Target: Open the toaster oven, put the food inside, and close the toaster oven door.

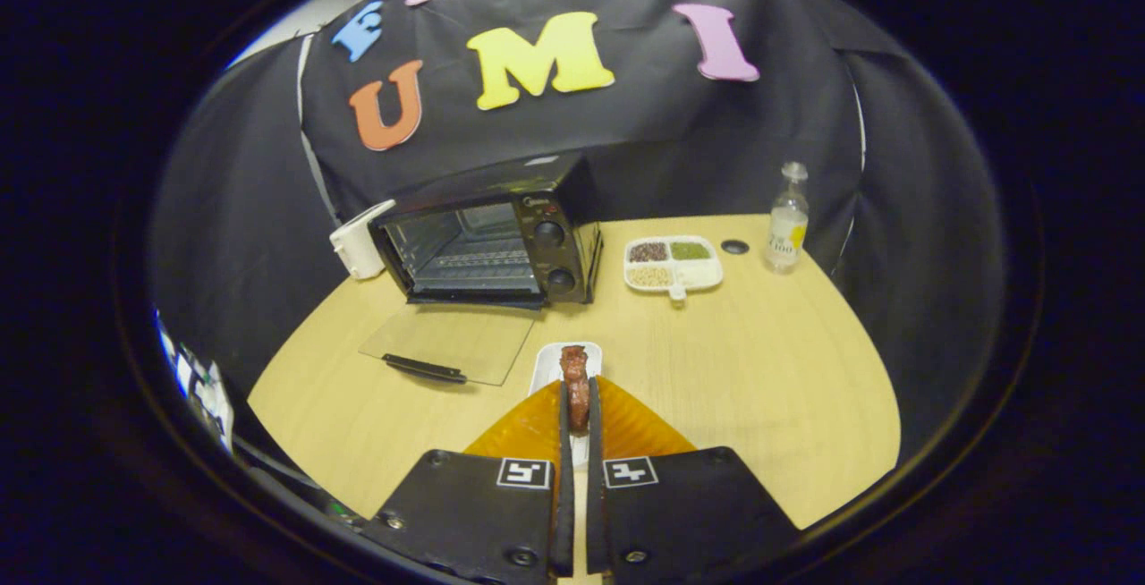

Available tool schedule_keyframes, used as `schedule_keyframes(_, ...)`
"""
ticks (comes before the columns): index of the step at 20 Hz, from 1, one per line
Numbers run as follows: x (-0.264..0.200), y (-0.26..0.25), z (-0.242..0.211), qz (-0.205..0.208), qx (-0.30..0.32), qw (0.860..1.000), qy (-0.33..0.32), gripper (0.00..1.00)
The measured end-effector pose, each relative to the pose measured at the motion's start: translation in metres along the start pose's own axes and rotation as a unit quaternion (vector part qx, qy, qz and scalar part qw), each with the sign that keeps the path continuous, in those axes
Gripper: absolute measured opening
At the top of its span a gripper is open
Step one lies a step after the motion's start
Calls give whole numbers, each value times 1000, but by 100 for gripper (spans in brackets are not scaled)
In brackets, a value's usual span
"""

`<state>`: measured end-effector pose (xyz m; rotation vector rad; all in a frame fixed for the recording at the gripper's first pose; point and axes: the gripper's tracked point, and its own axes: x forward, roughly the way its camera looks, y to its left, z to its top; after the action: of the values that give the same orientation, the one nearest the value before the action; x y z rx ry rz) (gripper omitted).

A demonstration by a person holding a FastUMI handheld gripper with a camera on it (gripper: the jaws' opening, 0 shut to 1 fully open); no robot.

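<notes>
Claw (579,411) pinching brown meat piece (575,384) above small white dish (547,361) on light wood counter (760,388). Black toaster oven (487,241) beyond fingers, glass door (447,343) already down flat. Step in hand — food transfer. Next: carry meat over door onto rack, then release.

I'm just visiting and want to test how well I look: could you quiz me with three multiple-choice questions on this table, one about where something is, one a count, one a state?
1. Where is the clear bottle?
A. beyond the divided tray, away from the oven
B. inside the oven
C. on the glass door

2. How many knobs show on the toaster oven?
A. one
B. two
C. four

3. How is the oven door?
A. shut
B. half open
C. folded down flat on the table

Answers: 1 A, it stands by the table's far edge. 2 B, two stacked dials. 3 C, the rack inside shows. The gripper pinches the food.
</notes>
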<state>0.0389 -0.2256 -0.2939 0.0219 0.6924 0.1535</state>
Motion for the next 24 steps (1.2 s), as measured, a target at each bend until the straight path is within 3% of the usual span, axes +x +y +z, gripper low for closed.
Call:
schedule_keyframes(5, -1, 55, 20, -2, -80, 996, -32, 8)
schedule_keyframes(10, 21, 112, 28, 24, -89, 995, -44, 8)
schedule_keyframes(14, 54, 152, 41, 41, -50, 995, -72, 9)
schedule_keyframes(17, 87, 161, 59, 17, 8, 994, -108, 8)
schedule_keyframes(21, 136, 162, 78, -5, 83, 985, -149, 8)
schedule_keyframes(24, 171, 170, 87, 5, 139, 977, -163, 8)
